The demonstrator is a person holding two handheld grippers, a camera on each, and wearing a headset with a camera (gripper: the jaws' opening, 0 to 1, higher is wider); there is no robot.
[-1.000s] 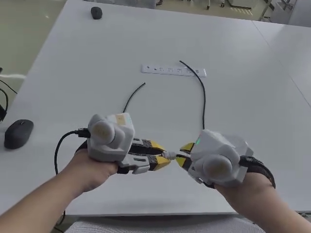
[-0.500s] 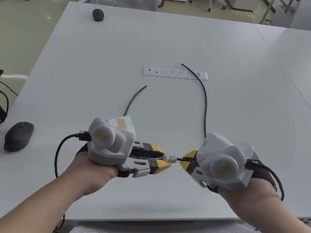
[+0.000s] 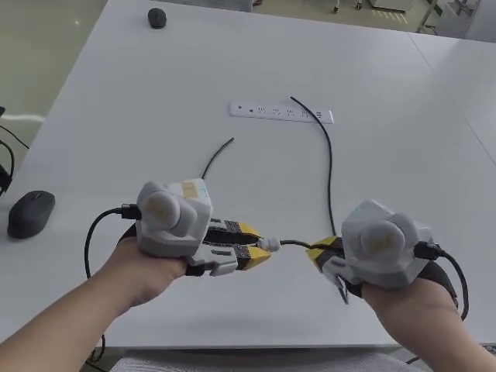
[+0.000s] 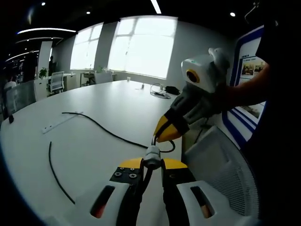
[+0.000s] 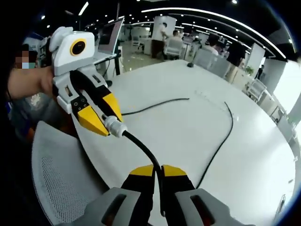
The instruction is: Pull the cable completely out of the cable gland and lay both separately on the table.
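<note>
1. White cable gland (image 3: 269, 245), lower centre, pinched by left gripper (image 3: 260, 252).
2. Right gripper (image 3: 318, 250) clamps black cable (image 3: 296, 244) beside it.
3. Risk: cable may slip through jaws if grip is weak.

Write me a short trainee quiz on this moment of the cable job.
1. True or false: the cable is fully out of the gland.
2. What does the left gripper hold? A) the gland B) a screwdriver C) nothing
3. Fill in: the right gripper has its fingers shut on the ____.
Key: 1 false; 2 A; 3 cable.
</note>
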